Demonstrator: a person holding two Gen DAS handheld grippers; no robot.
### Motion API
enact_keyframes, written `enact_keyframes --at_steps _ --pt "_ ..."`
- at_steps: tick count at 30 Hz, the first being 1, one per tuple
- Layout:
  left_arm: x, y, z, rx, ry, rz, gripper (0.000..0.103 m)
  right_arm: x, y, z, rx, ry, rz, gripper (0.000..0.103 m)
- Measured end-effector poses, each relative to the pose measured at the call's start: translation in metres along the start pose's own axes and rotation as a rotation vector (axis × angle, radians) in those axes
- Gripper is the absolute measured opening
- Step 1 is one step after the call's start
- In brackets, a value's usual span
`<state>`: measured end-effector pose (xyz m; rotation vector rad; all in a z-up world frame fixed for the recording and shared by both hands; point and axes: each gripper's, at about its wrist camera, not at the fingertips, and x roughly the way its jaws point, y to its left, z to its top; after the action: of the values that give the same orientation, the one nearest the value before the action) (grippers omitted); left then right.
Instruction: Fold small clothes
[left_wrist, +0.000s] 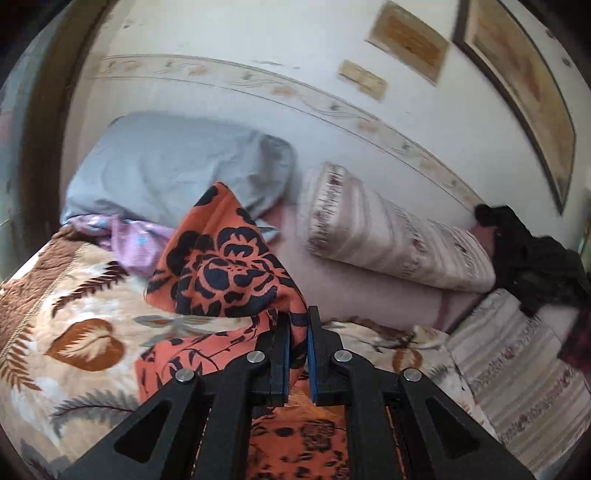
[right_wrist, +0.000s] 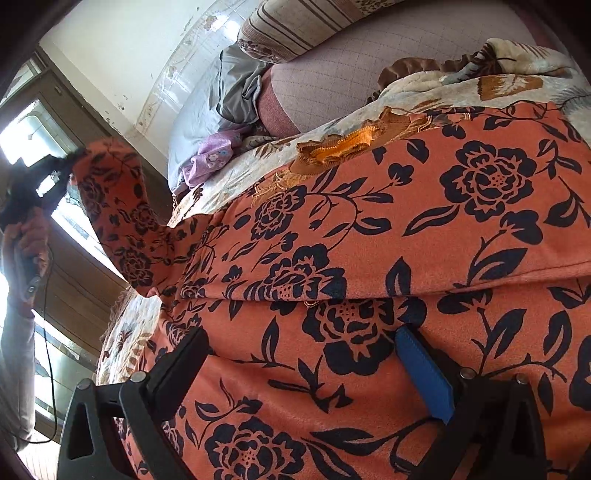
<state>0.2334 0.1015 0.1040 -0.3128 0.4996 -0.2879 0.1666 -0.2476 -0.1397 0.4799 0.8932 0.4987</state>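
The left tongs (left_wrist: 298, 334) were clamped on the sleeve (right_wrist: 110, 192) of the orange floral garment (right_wrist: 388, 229), lifted off the bed (left_wrist: 74, 295). The right tongs (right_wrist: 295, 373) stood apart over the garment's body, which lay flat along the bed.

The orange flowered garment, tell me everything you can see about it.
The orange garment is soft, matte fabric printed with dark navy roses, leaves and stems, with a ribbed orange neckline at its far edge. Most of it lies spread on the leaf-patterned blanket, with a fold line across its middle. One sleeve is lifted off the bed, pinched in the shut left gripper. The right gripper rests over the near part, fingers wide apart on the cloth.
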Motion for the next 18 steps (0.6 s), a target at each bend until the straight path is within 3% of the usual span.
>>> enact_keyframes --at_steps 3,4,5,6,7,11,15,18 --pt "0.038 -0.077 -0.033 0.063 0.120 -0.108 0.008 -0.017 -0.003 0.005 0.098 0.003 0.020 0.102" --pt "0.051 -0.098 -0.050 0.102 0.149 -0.115 0.016 -0.031 -0.006 0.005 0.136 -0.027 0.044 0.102" --pt "0.068 -0.117 -0.069 0.159 0.196 -0.108 0.030 -0.047 -0.009 0.004 0.163 -0.070 0.062 0.102" --pt "0.085 -0.131 -0.090 0.211 0.269 -0.102 0.063 -0.064 -0.014 0.002 0.187 -0.109 0.064 0.102" --pt "0.100 -0.137 -0.110 0.244 0.327 -0.083 0.074 -0.080 -0.021 0.001 0.215 -0.138 0.061 0.102" --pt "0.114 -0.114 -0.163 0.257 0.469 0.035 0.073 -0.128 -0.057 -0.004 0.349 -0.211 0.055 0.102" --pt "0.073 -0.057 -0.167 0.182 0.414 0.123 0.074 -0.139 -0.080 0.007 0.424 -0.230 0.071 0.103" --pt "0.046 -0.004 -0.164 0.139 0.361 0.255 0.074 -0.126 -0.086 0.029 0.467 -0.222 0.089 0.103"
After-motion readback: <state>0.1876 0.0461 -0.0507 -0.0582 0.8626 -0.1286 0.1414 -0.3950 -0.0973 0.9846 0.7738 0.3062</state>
